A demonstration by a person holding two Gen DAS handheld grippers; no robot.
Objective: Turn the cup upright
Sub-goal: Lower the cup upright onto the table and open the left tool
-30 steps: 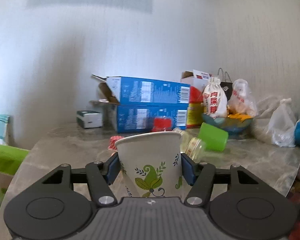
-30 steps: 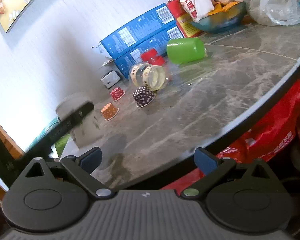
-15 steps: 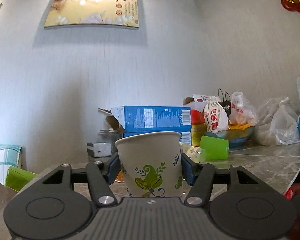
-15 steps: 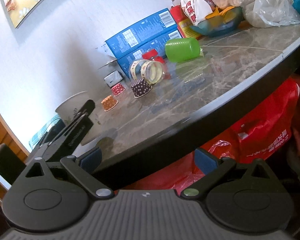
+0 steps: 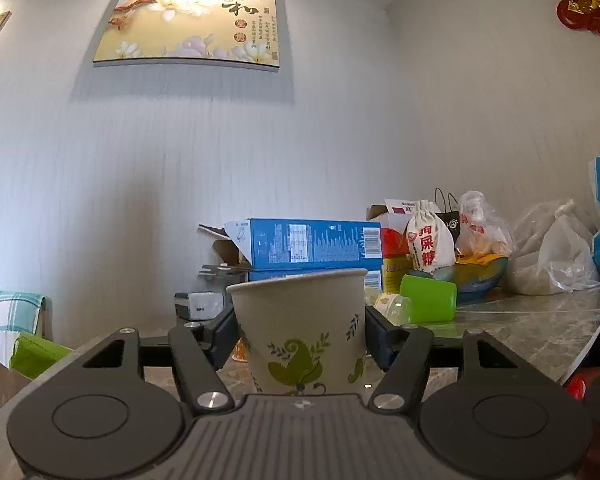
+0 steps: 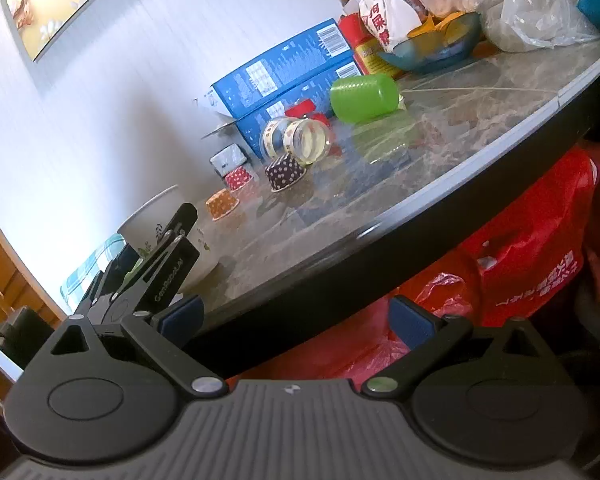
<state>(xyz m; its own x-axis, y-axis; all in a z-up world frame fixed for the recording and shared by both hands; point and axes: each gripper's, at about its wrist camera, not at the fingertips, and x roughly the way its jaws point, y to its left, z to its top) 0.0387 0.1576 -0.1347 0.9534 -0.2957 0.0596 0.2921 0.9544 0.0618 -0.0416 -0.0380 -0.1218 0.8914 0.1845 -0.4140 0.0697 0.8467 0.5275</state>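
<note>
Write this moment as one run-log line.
left gripper: shut on cup | cup: upright | right gripper: open, off table

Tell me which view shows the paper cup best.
The left wrist view: the paper cup fills the centre, upright, rim up, gripped between the left tongs. The right wrist view shows only its rim and part of its wall, behind the left tongs.

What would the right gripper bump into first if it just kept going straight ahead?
Probably the dark table edge, which crosses just ahead of the open right gripper; depth is unclear, so it might slip under toward the red bag.
</note>
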